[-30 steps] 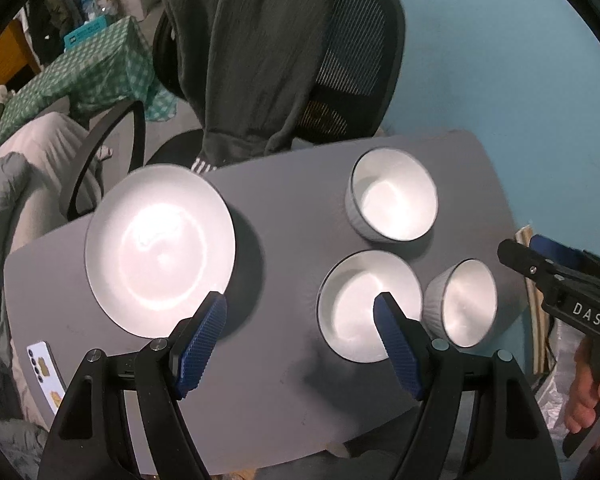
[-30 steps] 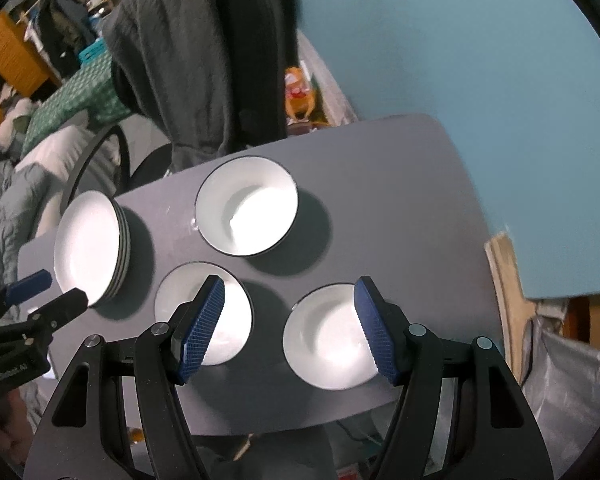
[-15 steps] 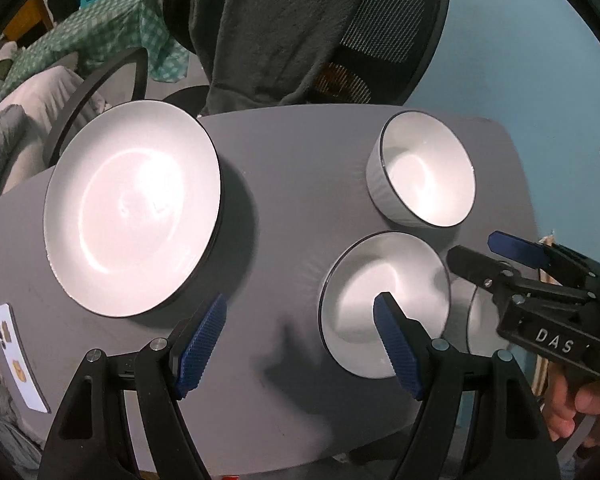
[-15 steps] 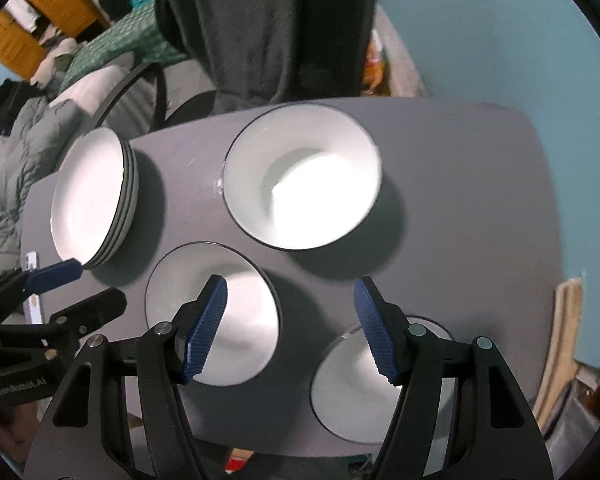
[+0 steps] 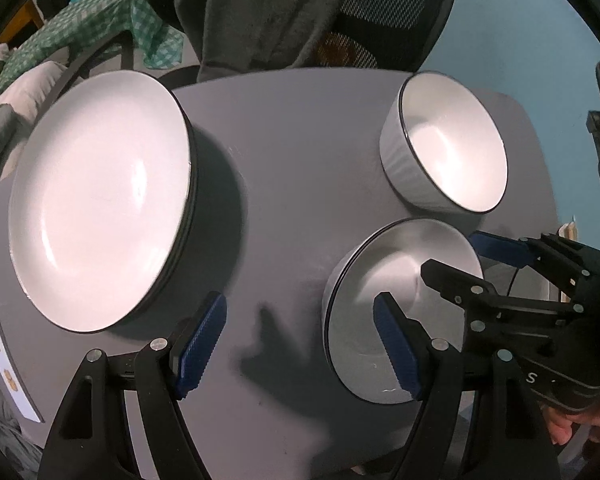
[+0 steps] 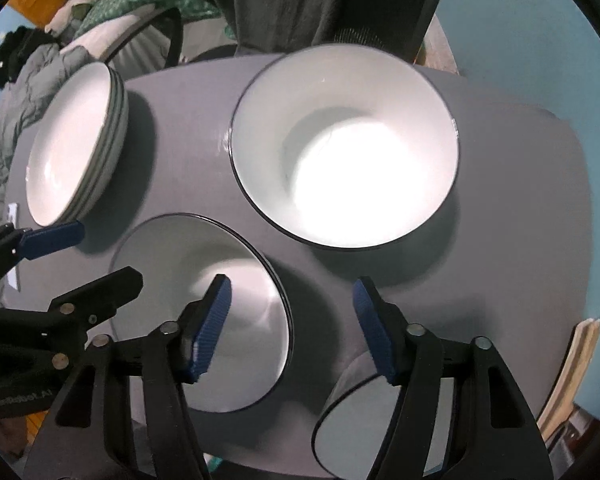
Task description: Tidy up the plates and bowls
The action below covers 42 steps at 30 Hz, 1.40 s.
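Left gripper (image 5: 300,340) spread wide, nothing between pads, over bare grey tabletop (image 5: 284,184), between plate stack (image 5: 100,200) and middle bowl (image 5: 380,300). Right gripper (image 6: 292,328) jaws just been closing, not yet pressing anything; they straddle right rim of middle bowl. Near bowl (image 6: 364,432) at tabletop edge. Deep bowl (image 6: 344,148) farther back. Chair with grey garment (image 5: 268,8) behind.

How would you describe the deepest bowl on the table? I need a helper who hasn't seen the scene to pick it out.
Start at the grey table in front of the office chair draped with a dark garment. The deep bowl stands nearest that chair, on the side away from the plate stack. It is white with a thin dark rim, and taller and wider than the two shallower bowls nearby.
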Motion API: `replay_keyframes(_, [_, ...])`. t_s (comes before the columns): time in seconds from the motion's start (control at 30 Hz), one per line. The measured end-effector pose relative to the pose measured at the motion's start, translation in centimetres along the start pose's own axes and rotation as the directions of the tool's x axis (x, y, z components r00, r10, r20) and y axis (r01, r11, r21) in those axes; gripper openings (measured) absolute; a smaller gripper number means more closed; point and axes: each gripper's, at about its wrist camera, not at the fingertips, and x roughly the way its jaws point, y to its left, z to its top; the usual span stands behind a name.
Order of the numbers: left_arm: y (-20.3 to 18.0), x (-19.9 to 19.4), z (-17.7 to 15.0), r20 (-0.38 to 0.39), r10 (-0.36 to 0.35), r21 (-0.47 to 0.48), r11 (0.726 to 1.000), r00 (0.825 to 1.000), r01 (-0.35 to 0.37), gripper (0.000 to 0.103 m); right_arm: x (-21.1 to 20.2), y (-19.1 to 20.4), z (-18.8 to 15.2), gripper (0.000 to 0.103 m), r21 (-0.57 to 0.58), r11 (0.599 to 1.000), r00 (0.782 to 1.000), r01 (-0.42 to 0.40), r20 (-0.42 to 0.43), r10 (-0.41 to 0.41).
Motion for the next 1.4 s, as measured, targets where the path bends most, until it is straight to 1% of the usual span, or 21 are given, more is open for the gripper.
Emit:
replay_keyframes(0.07, [0.1, 0.3, 0.0, -0.008, -0.012, -0.001, 1.000, 1.000, 0.012, 0.075, 0.5, 0.2, 0.0, 0.053, -0.008, 1.000, 1.000, -0.003, -0.015, 0.003])
replay_keyframes(0.13, [0.2, 0.7, 0.1, -0.021, -0.015, -0.004, 1.000, 1.000, 0.015, 0.067, 0.9, 0.3, -0.1, 0.048, -0.018, 1.000, 1.000, -0.003, -0.025, 0.003])
replay_keyframes(0.2, [0.2, 1.1, 0.0, -0.037, -0.022, -0.007, 1.000, 0.999, 0.022, 0.053, 1.1, 0.3, -0.1, 0.042, -0.020, 1.000, 0.999, -0.006, -0.035, 0.005])
replay_keyframes(0.23, [0.4, 1.3, 0.0, -0.048, -0.032, -0.010, 0.999, 0.998, 0.032, 0.051, 1.3, 0.3, -0.2, 0.037, -0.013, 1.000, 0.999, 0.000, -0.052, -0.001])
replay_keyframes(0.27, [0.5, 1.7, 0.0, -0.060, -0.039, -0.015, 0.999, 0.997, 0.039, 0.044, 1.4, 0.2, -0.3, 0.034, -0.006, 1.000, 0.998, -0.005, -0.059, 0.004])
replay_keyframes(0.3, [0.6, 1.8, -0.1, -0.067, -0.044, -0.019, 0.999, 0.997, 0.043, 0.035, 1.5, 0.1, -0.3, 0.027, 0.003, 1.000, 0.998, -0.017, -0.065, 0.018])
replay_keyframes(0.33, [0.8, 1.9, -0.2, -0.081, -0.053, -0.026, 0.998, 0.995, 0.051, 0.031, 1.6, 0.1, -0.4, 0.020, 0.011, 1.000, 0.997, -0.029, -0.069, 0.030])
replay_keyframes(0.37, [0.9, 2.0, -0.3, -0.085, -0.069, -0.029, 0.997, 0.994, 0.067, 0.029, 1.5, 0.1, -0.3, 0.018, 0.018, 0.999, 0.997, -0.037, -0.072, 0.039])
replay_keyframes(0.43, [1.1, 1.9, -0.4, -0.083, -0.089, -0.030, 0.996, 0.993, 0.087, 0.027, 1.3, 0.1, -0.3, 0.017, 0.024, 0.999, 0.998, -0.022, -0.063, 0.023])
replay_keyframes(0.5, [1.1, 1.8, -0.6, -0.083, -0.093, -0.019, 0.996, 0.992, 0.092, 0.023, 1.1, 0.0, -0.4, 0.015, 0.041, 0.999, 0.998, -0.023, -0.056, 0.025])
replay_keyframes(0.57, [1.1, 1.8, -0.8, -0.089, -0.086, 0.000, 0.996, 0.992, 0.087, 0.021, 0.9, -0.4, -0.3, 0.012, 0.072, 0.996, 0.997, -0.044, -0.055, 0.048])
replay_keyframes(0.63, [1.0, 1.7, -1.2, -0.093, -0.080, 0.009, 0.997, 0.992, 0.081, 0.020, 0.8, -0.5, -0.3, 0.012, 0.093, 0.994, 0.996, -0.066, -0.059, 0.072])
replay_keyframes(0.73, [1.5, 1.4, -1.7, -0.099, -0.070, 0.016, 0.997, 0.993, 0.072, 0.019, 0.9, 0.2, -0.7, 0.012, 0.087, 0.994, 0.996, -0.065, -0.058, 0.070])
replay_keyframes(0.9, [2.4, 1.0, -2.1, -0.106, -0.063, 0.014, 0.998, 0.992, 0.064, 0.018, 0.9, 1.1, -0.8, 0.011, 0.093, 0.990, 0.992, -0.106, -0.065, 0.112])
replay_keyframes(1.0, [2.9, 1.0, -2.5, -0.112, -0.057, 0.000, 0.998, 0.992, 0.057, 0.018, 1.0, 0.7, -0.7, 0.011, 0.083, 0.990, 0.991, -0.112, -0.070, 0.118])
replay_keyframes(1.1, [3.2, 1.0, -2.7, -0.113, -0.066, -0.013, 0.998, 0.991, 0.065, 0.018, 0.9, 0.1, -0.6, 0.011, 0.110, 0.986, 0.989, -0.122, -0.074, 0.130])
replay_keyframes(1.2, [3.6, 0.9, -2.5, -0.120, -0.057, -0.010, 0.998, 0.991, 0.056, 0.018, 1.2, -1.0, -0.5, 0.011, 0.160, 0.976, 0.984, -0.146, -0.080, 0.160])
replay_keyframes(1.4, [4.0, 1.9, -1.5, -0.145, -0.069, -0.029, 0.997, 0.987, 0.065, 0.017, 1.2, -1.6, -0.6, 0.012, 0.181, 0.970, 0.980, -0.165, -0.080, 0.182])
